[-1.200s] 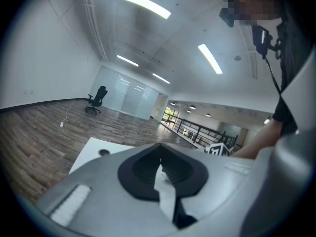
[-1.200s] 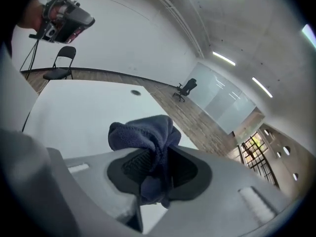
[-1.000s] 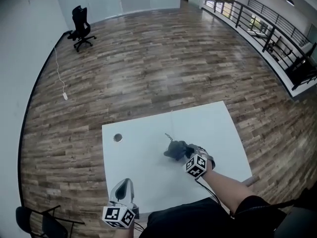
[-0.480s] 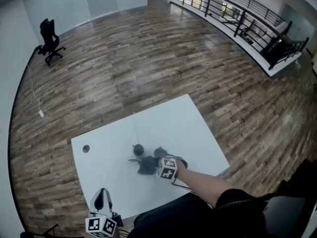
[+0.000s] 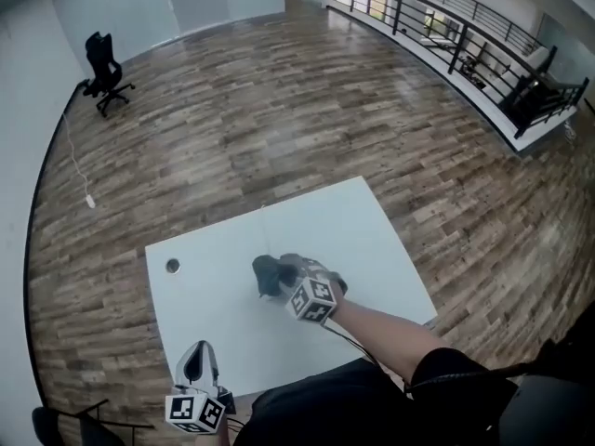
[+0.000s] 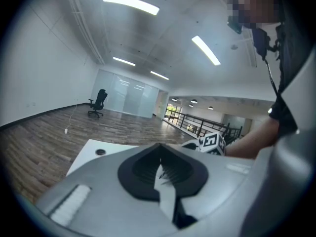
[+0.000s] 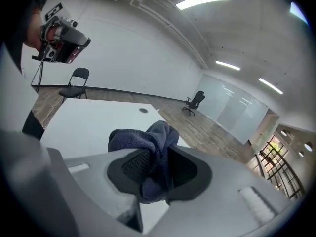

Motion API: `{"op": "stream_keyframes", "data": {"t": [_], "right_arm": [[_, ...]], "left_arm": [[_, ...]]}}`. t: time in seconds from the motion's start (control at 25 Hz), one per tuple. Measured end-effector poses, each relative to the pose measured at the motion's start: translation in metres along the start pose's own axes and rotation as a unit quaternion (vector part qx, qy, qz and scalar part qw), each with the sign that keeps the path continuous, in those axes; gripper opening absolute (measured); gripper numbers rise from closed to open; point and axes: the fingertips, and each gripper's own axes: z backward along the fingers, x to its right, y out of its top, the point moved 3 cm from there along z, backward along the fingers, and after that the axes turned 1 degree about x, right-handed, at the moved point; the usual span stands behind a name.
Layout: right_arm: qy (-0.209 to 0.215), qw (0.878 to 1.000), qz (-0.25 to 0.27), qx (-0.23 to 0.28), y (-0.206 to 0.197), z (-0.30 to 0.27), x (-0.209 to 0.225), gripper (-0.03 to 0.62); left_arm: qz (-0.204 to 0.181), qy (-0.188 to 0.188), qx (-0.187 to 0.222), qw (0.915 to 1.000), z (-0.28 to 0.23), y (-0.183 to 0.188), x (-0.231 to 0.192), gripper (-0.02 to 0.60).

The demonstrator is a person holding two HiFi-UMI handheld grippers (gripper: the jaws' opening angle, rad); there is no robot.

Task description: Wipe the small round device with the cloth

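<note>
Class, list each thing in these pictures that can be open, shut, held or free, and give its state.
left gripper: shut, nothing between its jaws.
right gripper: shut on the cloth.
cloth: bunched, clamped between the right gripper's jaws.
office chair: upright, nobody on it.

A bare, open office floor: swivel chair (image 5: pixel 104 61); glass partitions (image 5: pixel 177 3); white desk (image 5: pixel 372 240); mezzanine railing (image 5: pixel 448 35).
</note>
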Motion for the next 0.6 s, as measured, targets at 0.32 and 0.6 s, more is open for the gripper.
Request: {"op": "stream_keyframes", "data": {"t": [0.32,0.6], "right_arm": [[0.013,0.993,-0.059,-0.099,-0.047,-0.011,0.001,0.098],[0.056,0.975,-0.098,-0.190,-0.105,-0.006,-0.028,0.098]], "left_arm": [[-0.007,0.037,-0.001,0.9993,0.032,0.015,-0.001,0.003],[-0.012,0.028,-0.008,0.9995,0.033,0.018,-0.014,0.003]]}}
